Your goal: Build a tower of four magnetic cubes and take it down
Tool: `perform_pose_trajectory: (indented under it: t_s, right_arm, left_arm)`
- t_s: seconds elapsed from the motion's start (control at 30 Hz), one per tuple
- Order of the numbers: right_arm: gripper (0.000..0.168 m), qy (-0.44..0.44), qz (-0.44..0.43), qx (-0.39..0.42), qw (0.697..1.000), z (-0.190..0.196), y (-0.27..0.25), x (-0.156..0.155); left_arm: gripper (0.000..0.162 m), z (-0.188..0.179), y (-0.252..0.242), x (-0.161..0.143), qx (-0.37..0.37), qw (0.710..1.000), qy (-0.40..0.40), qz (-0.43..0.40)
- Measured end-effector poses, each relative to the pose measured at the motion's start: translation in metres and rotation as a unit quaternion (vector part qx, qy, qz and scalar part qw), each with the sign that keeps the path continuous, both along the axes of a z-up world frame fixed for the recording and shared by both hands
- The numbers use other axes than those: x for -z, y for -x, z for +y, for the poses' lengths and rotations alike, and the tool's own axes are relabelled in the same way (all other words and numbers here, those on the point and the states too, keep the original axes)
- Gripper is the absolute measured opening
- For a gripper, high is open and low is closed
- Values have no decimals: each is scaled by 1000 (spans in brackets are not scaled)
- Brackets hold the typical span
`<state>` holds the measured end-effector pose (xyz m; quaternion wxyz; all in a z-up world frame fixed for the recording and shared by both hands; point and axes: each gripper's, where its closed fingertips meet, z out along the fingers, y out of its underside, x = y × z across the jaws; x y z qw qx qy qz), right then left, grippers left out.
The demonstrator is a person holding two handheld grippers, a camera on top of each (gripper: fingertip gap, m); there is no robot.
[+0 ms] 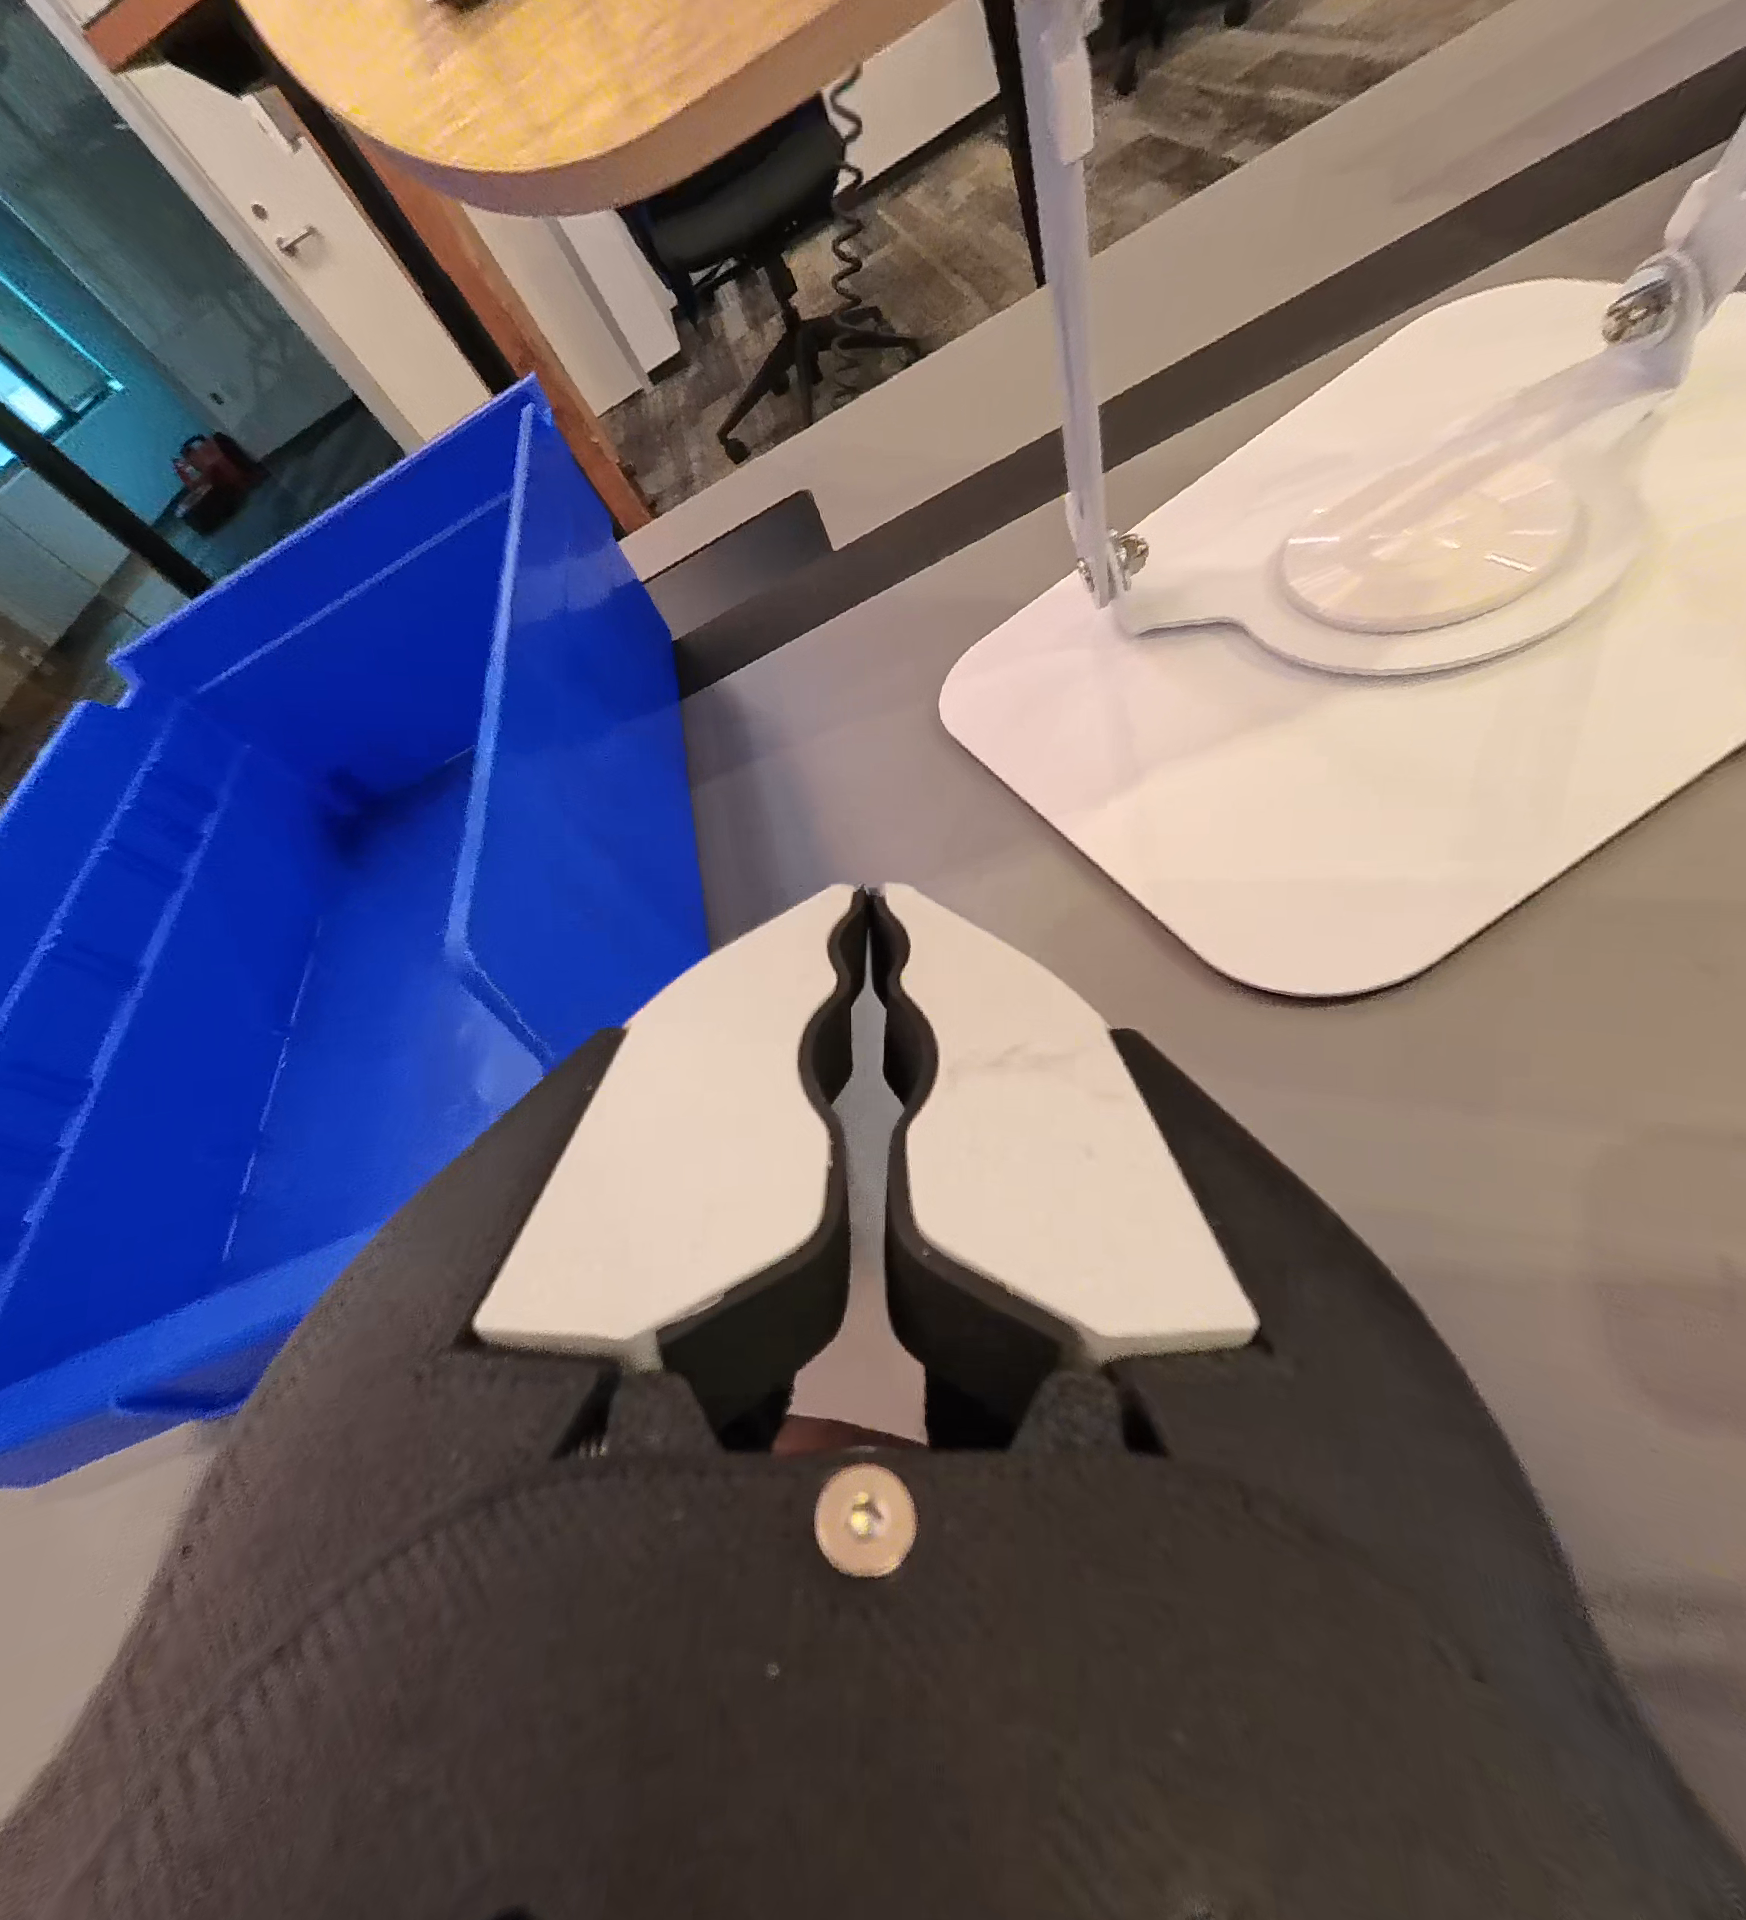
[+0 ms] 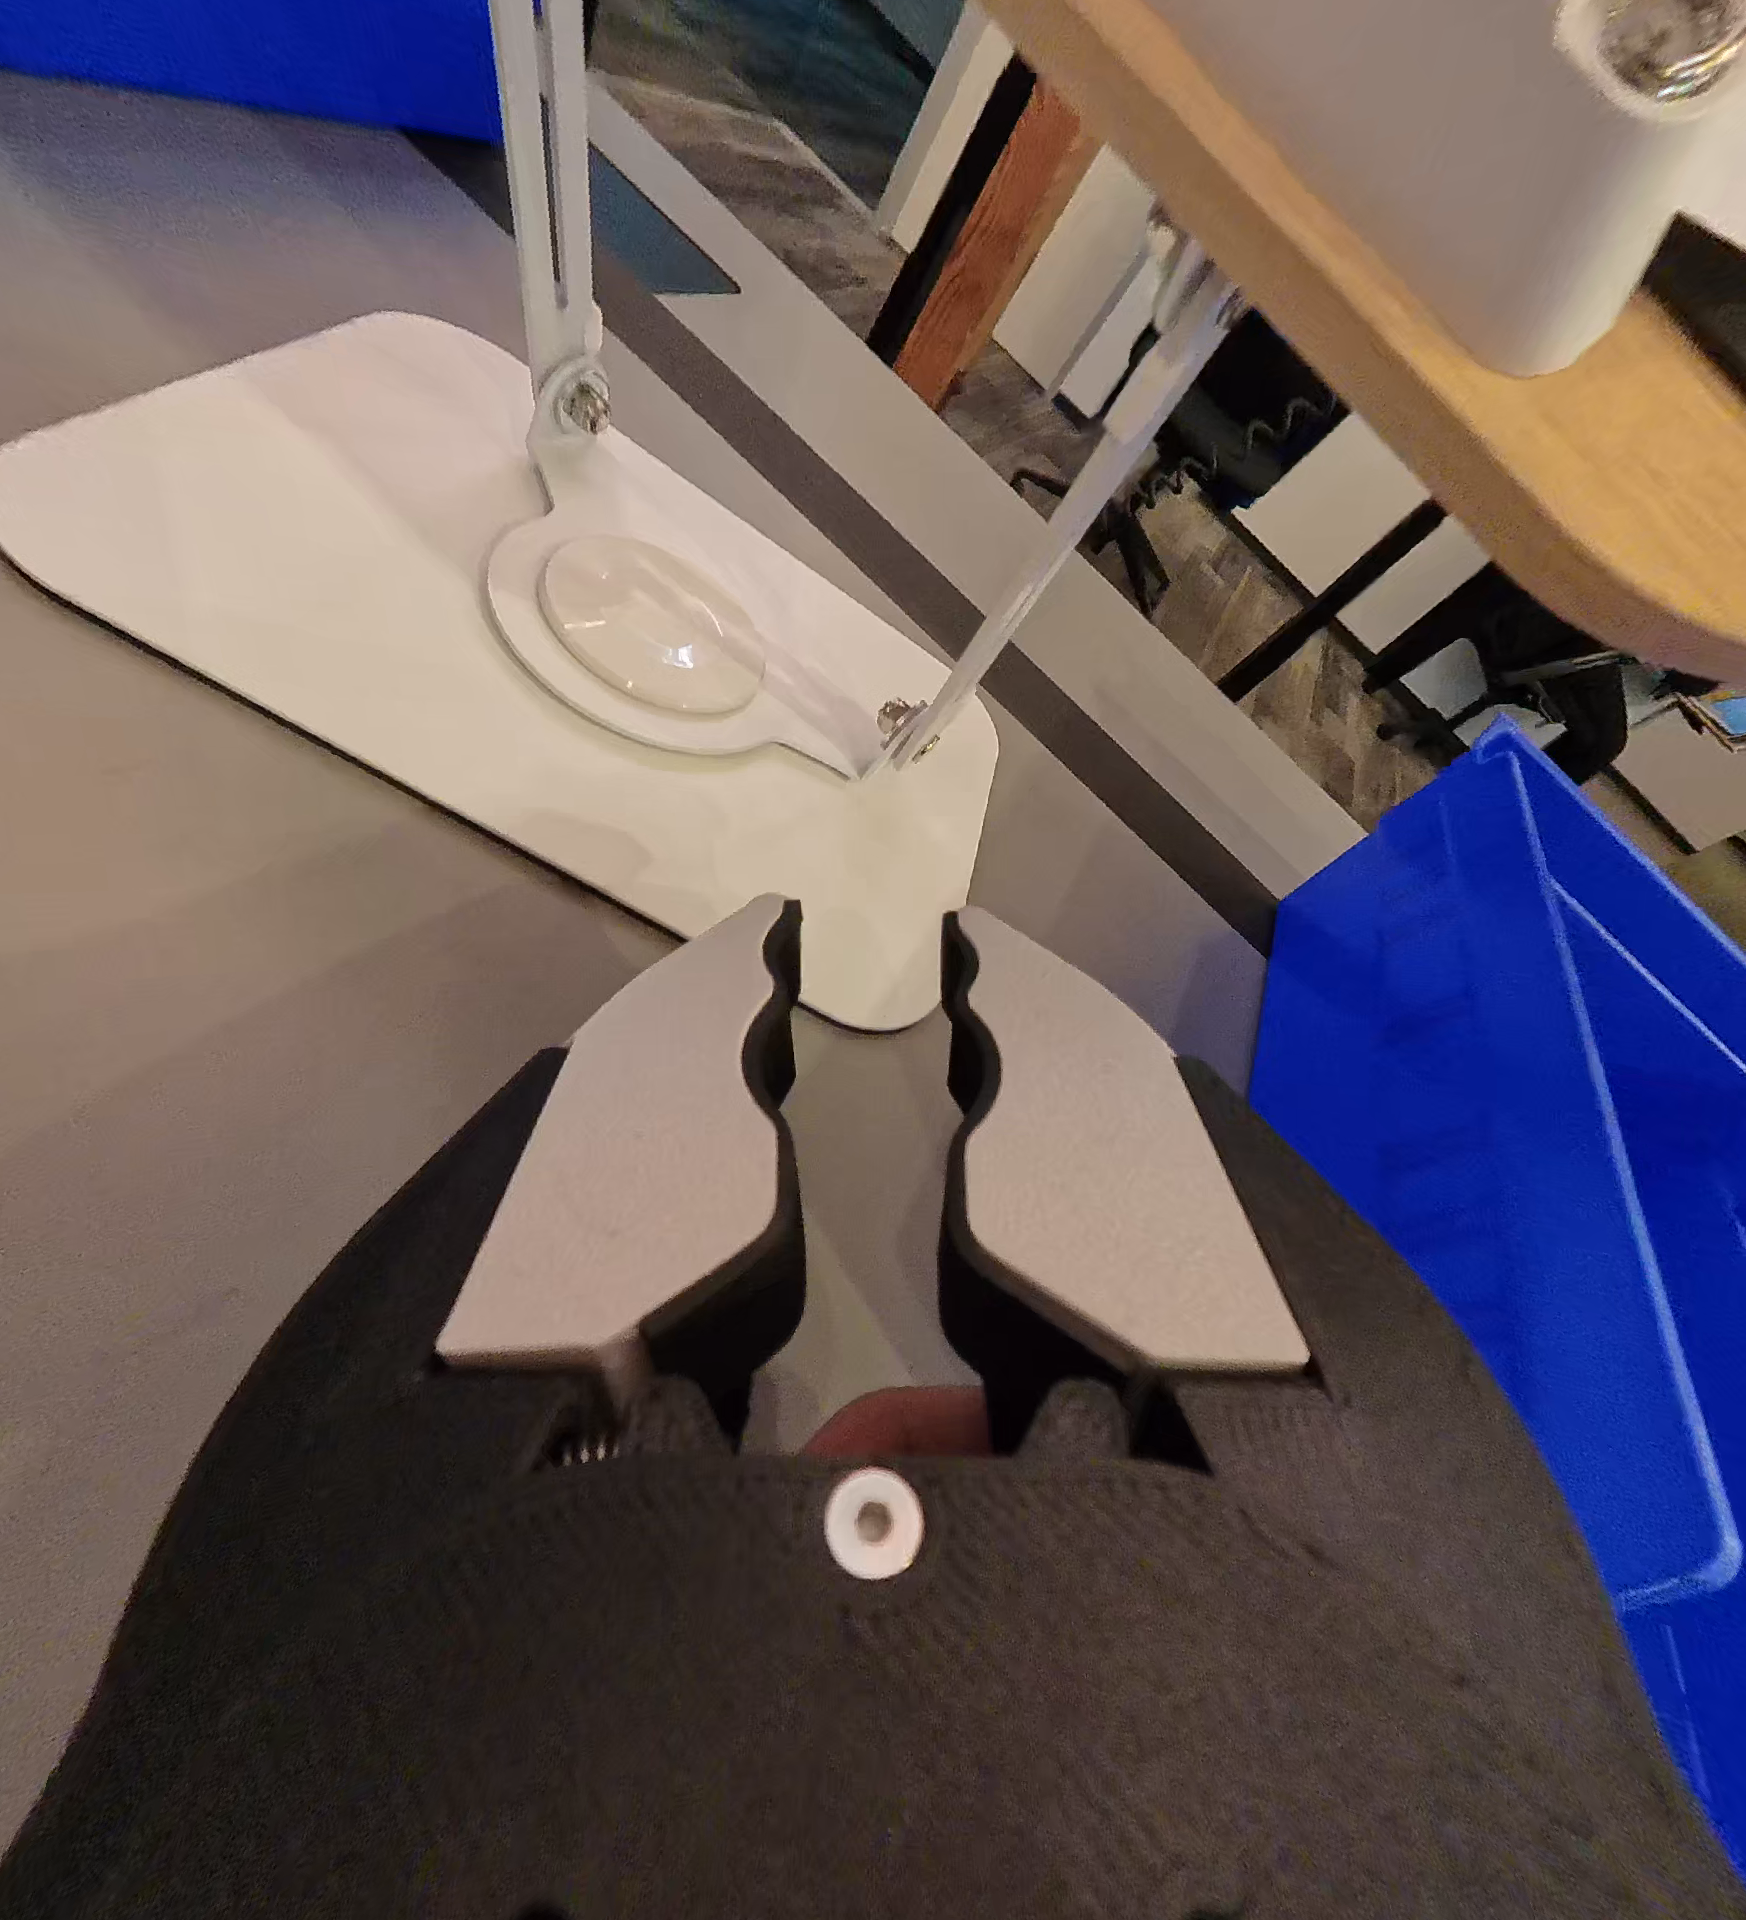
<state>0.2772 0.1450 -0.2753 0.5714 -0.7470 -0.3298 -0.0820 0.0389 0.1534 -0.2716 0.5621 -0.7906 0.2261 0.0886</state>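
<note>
Left gripper [image 1: 870, 891]: jaws pressed together, tips touching, nothing between them. Blue bin [image 1: 256, 914] just left of the jaws; white stand base [image 1: 1368, 790] ahead-right on the grey tabletop [image 1: 1471, 1195].

Right gripper [image 2: 869, 920]: jaws spread, empty, tips over the stand base's [image 2: 256, 520] near corner; blue bin [image 2: 1534, 1195] right.

Magnetic cubes: in neither view.

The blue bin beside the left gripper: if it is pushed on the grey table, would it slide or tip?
The blue bin would probably slide: it looks empty, so light, and the grey table looks smooth. Tipping seems unlikely, since it is broad and low.
</note>
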Motion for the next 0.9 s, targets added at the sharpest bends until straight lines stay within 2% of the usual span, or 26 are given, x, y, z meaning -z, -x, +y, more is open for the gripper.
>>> perform_pose_trajectory:
  t_s: [0.07, 0.23, 0.33, 0.47, 0.57, 0.77, 0.9]
  right_arm:
    - [29, -8, 22, -24, 999, -3, 5, -7]
    - [34, 16, 131, -73, 989, -11, 12, -19]
    - [36, 26, 139, -76, 987, -9, 6, -16]
    - [35, 22, 150, -74, 986, -8, -3, -19]
    - [35, 25, 152, -77, 985, -8, -3, -19]
    - [35, 27, 136, -79, 987, -8, 0, -15]
    - [35, 28, 130, -80, 988, -8, 1, -14]
  left_arm:
    - [2, -4, -12, -3, 41, 999, -2, -26]
    - [53, -37, -43, -35, 192, 972, -18, -135]
    - [66, -65, -61, -53, 297, 936, -7, -191]
    - [76, -99, -81, -69, 393, 888, 8, -238]
    - [77, -127, -104, -70, 455, 858, 24, -239]
    - [90, -161, -149, -51, 511, 829, 66, -216]
    - [83, -170, -165, -46, 526, 818, 74, -221]
